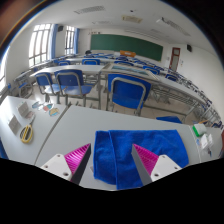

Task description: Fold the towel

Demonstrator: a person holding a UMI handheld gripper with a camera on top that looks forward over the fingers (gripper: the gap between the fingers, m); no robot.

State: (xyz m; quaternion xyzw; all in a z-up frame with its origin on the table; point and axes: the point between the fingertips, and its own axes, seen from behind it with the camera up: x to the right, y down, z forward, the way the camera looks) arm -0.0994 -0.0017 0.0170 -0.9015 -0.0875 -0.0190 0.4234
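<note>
A blue towel (140, 150) lies on the white table (70, 125), bunched into soft folds, just ahead of the fingers and reaching between them. My gripper (112, 163) is open, its pink pads (80, 158) set wide apart on either side of the towel's near edge. The fingers hold nothing. The towel's near edge is hidden below the view.
A small roll of tape (27, 133) and some small items (40, 103) lie on the table to the left. Beyond the table stand rows of blue chairs (127, 92) and desks, with a green chalkboard (122, 43) on the far wall and windows (40, 42) at left.
</note>
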